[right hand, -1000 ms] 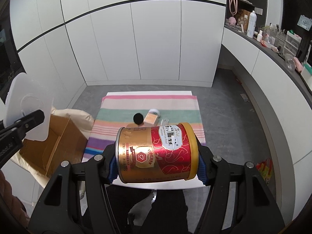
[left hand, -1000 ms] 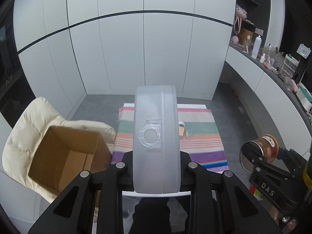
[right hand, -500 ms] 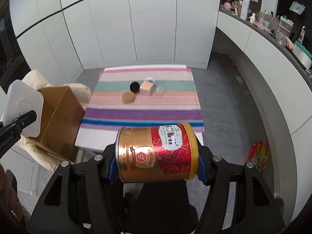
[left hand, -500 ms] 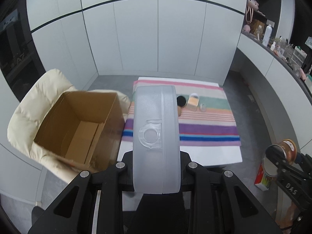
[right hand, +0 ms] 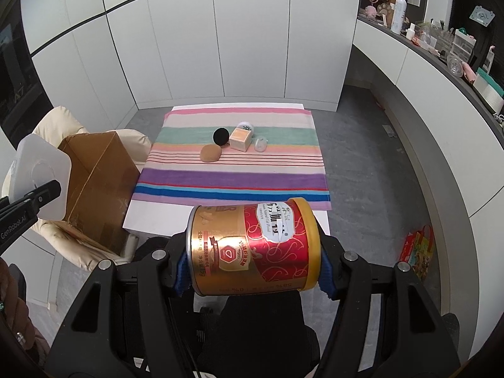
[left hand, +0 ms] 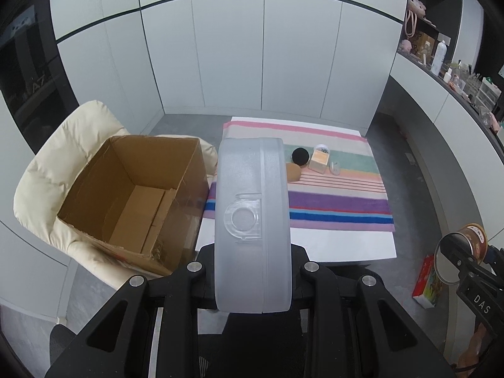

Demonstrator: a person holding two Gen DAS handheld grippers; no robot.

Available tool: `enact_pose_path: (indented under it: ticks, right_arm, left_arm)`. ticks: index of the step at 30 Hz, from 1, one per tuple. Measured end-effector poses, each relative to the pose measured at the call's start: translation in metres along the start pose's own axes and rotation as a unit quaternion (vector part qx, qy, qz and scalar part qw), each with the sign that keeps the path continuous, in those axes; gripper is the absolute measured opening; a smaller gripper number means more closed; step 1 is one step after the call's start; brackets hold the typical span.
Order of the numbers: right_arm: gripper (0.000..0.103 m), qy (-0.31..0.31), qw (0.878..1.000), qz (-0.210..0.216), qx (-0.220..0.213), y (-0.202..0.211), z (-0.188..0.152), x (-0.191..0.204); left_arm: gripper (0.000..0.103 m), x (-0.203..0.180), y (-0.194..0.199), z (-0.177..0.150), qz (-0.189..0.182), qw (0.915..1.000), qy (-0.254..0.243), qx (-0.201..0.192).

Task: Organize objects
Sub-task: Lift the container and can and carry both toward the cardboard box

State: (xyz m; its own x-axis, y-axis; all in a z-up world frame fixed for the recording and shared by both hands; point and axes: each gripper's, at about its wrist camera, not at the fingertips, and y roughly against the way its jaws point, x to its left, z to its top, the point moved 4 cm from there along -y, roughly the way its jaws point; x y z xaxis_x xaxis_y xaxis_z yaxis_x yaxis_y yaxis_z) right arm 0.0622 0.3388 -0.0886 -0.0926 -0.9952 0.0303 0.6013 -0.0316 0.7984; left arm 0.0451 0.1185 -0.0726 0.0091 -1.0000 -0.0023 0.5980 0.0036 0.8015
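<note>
Right gripper (right hand: 253,258) is clamped end to end on a stiff, slippery gold-and-red metal can (right hand: 252,247), while left gripper (left hand: 252,271) pinches a light, rigid translucent plastic case (left hand: 252,220) near the open cardboard box (left hand: 132,195).

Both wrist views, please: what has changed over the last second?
Both grippers pulled back from the striped table, and the left swung toward the cardboard box. The left gripper still clamps the translucent case; the right gripper still holds the can.
</note>
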Motion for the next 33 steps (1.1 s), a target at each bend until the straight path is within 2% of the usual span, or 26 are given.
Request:
enact_pose_path:
  ticks: [10,15,24,33]
  right_arm:
    - [0.064,0.023,1.0,0.008,0.006,-0.01,0.001,0.019]
    - [0.064,0.042,0.999,0.019,0.013,-0.019,0.0,0.036]
    - [0.064,0.096,0.993,0.06,0.018,-0.034,0.001,0.092]
    - [0.064,0.169,0.978,0.123,0.031,-0.043,-0.011,0.173]
  left_arm:
    - [0.028,0.013,-0.013,-0.003,0.006,0.9998,0.01,0.015]
    - [0.028,0.031,-0.019,-0.01,0.02,0.9992,0.026,0.025]
    - [0.028,0.087,-0.023,-0.03,0.059,0.9951,0.07,0.037]
    - [0.028,0.158,-0.015,-0.054,0.106,0.9847,0.129,0.049]
